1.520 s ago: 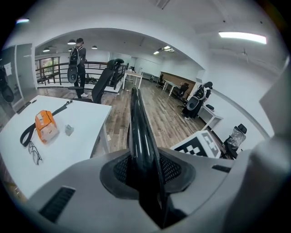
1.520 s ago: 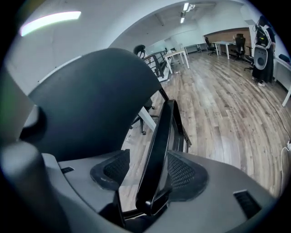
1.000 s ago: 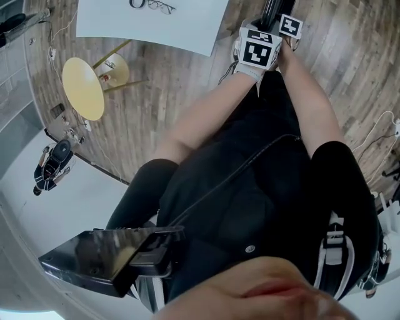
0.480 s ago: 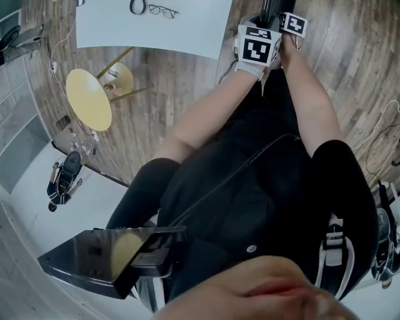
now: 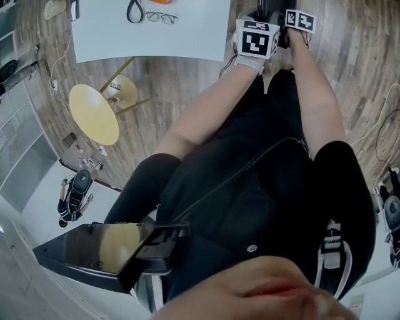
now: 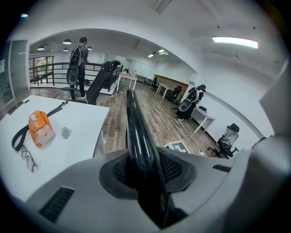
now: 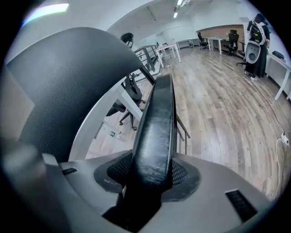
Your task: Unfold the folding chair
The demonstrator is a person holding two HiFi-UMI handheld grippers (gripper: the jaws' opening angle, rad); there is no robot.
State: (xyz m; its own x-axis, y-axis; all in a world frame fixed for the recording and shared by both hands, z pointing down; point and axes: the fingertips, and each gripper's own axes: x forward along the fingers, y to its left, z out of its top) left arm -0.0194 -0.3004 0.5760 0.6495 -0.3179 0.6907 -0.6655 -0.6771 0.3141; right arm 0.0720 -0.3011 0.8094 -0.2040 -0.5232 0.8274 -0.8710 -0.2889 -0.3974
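Note:
The folding chair is black; only its top (image 5: pixel 270 5) shows in the head view, at the upper edge between my two grippers. My left gripper (image 5: pixel 261 19) sits under its marker cube, the right gripper (image 5: pixel 292 12) beside it. In the left gripper view a glossy black chair tube (image 6: pixel 135 132) runs up from between the pads of the left gripper (image 6: pixel 145 170), which still press on it as the jaws are opening. In the right gripper view the right gripper (image 7: pixel 150 170) is shut on a broad flat black chair bar (image 7: pixel 159 113). A dark rounded panel (image 7: pixel 63 86) fills the left.
A white table (image 5: pixel 187 34) stands left of the chair with glasses (image 5: pixel 161 17), an orange pouch (image 6: pixel 38 129) and a black strap on it. A yellow round stool (image 5: pixel 94 114) stands on the wooden floor. A person (image 6: pixel 77 59) with a backpack stands far off.
Both grippers stay at the chair's top. The head view has drifted, so more of the white table shows and the stool sits lower in the frame.

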